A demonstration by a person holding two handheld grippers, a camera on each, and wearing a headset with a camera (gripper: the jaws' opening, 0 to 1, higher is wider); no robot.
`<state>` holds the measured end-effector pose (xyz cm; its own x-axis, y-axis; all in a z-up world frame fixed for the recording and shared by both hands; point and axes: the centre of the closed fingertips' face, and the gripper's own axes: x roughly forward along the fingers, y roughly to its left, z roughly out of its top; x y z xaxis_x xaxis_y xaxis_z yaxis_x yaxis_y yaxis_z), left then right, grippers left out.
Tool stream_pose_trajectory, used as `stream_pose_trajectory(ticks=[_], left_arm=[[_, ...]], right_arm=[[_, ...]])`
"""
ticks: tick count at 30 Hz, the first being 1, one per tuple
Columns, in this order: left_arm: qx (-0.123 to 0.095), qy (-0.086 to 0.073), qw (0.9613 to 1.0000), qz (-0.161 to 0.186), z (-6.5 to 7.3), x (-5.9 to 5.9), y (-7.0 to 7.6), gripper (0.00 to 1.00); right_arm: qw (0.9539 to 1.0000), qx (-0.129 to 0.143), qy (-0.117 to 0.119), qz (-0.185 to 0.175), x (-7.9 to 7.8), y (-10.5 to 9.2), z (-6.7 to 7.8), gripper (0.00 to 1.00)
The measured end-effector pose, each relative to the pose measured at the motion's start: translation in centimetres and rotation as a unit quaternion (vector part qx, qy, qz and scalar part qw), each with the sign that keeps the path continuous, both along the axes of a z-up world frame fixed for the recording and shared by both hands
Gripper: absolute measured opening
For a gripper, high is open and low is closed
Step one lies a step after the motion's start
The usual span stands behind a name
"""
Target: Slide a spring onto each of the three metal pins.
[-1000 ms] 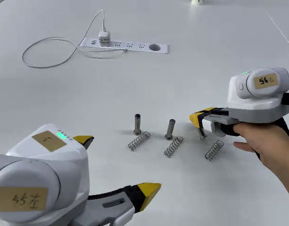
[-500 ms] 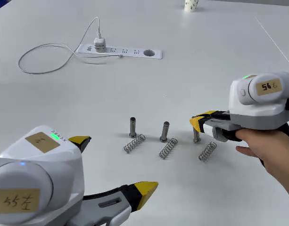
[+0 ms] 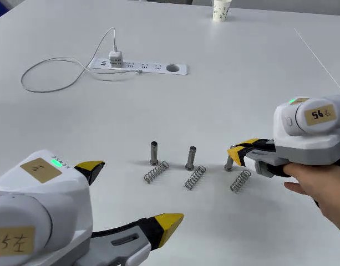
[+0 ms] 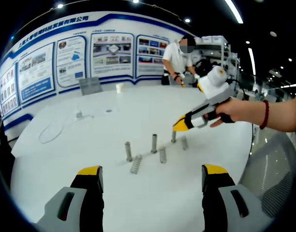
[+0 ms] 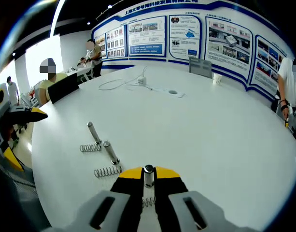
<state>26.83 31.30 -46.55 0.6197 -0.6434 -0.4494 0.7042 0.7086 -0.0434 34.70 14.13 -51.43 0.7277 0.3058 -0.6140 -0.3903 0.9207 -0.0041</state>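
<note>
Three short metal pins stand in a row on the white table: the left pin [image 3: 153, 153], the middle pin [image 3: 191, 158] and the right pin [image 3: 229, 163]. A spring lies just in front of each: left spring [image 3: 156, 172], middle spring [image 3: 195, 177], right spring [image 3: 240, 180]. My right gripper [image 3: 238, 153] is shut on the right pin [image 5: 148, 175], whose top shows between the yellow tips. My left gripper [image 3: 131, 194] hangs open near the front left, well short of the pins [image 4: 154, 143].
A white power strip [image 3: 139, 66] with a plugged charger and a looped cable lies at the back left. A paper cup [image 3: 220, 10] stands at the far edge. People stand beyond the table in both gripper views.
The head camera has tilted, so everything sits lower in the picture. My right gripper has stayed at the right pin and sunk slightly around it. The left gripper has barely moved.
</note>
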Motion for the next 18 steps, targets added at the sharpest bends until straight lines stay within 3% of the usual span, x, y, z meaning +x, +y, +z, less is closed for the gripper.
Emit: stream_pose_trajectory(ticks=[18], left_arm=[[0.006, 0.001, 1.0000, 0.003, -0.03, 0.14, 0.45, 0.82]], right_arm=[[0.9999, 0.006, 0.009, -0.007, -0.11, -0.11, 0.01, 0.09]])
